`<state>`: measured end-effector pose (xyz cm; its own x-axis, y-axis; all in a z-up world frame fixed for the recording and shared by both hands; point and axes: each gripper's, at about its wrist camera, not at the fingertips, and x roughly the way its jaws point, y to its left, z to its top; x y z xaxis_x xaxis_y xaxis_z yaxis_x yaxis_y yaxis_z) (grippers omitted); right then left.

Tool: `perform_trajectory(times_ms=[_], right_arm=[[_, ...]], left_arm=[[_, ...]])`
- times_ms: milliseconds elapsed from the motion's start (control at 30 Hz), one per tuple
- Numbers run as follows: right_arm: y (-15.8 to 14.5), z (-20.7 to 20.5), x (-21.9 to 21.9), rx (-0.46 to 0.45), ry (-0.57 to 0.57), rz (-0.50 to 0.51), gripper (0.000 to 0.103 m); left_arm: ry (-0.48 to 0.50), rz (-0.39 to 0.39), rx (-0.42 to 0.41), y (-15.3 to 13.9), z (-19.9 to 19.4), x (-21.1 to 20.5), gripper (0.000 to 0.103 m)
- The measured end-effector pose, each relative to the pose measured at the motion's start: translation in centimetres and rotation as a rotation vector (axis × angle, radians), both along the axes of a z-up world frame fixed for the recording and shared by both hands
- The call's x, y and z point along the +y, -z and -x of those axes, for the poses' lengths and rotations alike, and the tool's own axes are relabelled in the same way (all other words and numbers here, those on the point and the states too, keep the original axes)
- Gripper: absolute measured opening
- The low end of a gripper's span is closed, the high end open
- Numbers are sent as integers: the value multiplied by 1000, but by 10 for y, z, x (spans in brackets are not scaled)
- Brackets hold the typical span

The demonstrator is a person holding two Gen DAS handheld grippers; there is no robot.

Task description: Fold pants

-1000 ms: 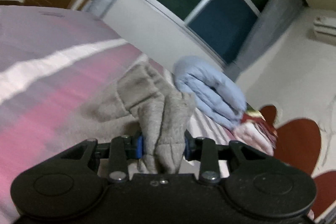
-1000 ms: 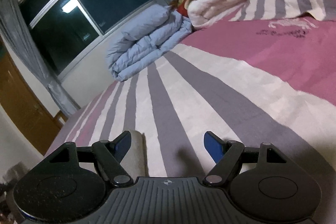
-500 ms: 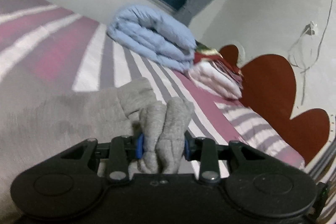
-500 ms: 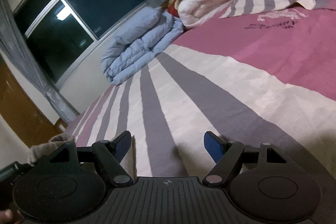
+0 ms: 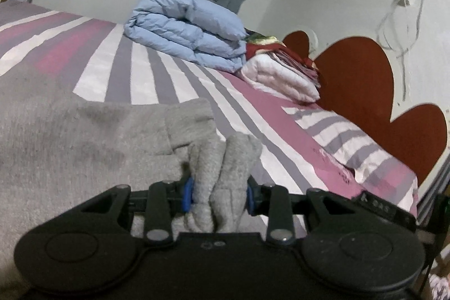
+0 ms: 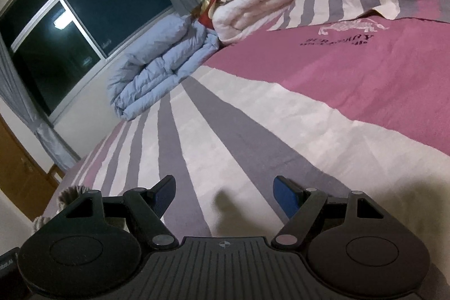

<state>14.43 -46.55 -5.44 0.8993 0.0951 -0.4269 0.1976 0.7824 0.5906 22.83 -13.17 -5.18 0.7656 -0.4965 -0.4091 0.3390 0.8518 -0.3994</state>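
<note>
Grey fleece pants (image 5: 84, 137) lie spread over the left half of the left wrist view, on the striped bed. My left gripper (image 5: 219, 196) is shut on a bunched edge of the pants, with cloth bulging out between the blue pads. In the right wrist view my right gripper (image 6: 225, 191) stands open just above the bedspread, nothing between its fingers. A gathered grey edge of the pants (image 6: 70, 194) peeks out behind its left finger at the lower left.
A folded blue duvet (image 5: 188, 30) and a stack of white and red blankets (image 5: 281, 69) lie at the far side of the bed. A striped pillow (image 5: 351, 142) rests by the red headboard (image 5: 365, 80). The window (image 6: 56, 27) and a wooden door (image 6: 17, 173) are behind.
My left gripper has swung sideways across the bed with the pants still gripped, and the view has levelled out; the pants now lie flatter on the left. The right gripper has hardly moved.
</note>
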Motion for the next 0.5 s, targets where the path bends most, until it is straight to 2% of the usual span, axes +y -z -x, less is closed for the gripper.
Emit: perform_trajectory(times_ms=[133,167,200,267,367,500], right_arm=[[0,0,2,4,-5,8,76],[0,0,2,5,-5,11,76],[0,-1,2,6,-5,11,76],[0,-1,2,9,-5,11,76],[0,0,2,10,1,13,76],[-2,3,0,-29,-45,-17,76]], left_arm=[[1,-97,-21,5,7,-17,31],[-3,-114,-28,5,9,-22,42],[9,-123,-39,5,11,-27,61],[48,-108,-47,4,16,-37,86],[44,-106,-47,1,22,-46,83],[4,-22,-50,-12,32,-10,75]])
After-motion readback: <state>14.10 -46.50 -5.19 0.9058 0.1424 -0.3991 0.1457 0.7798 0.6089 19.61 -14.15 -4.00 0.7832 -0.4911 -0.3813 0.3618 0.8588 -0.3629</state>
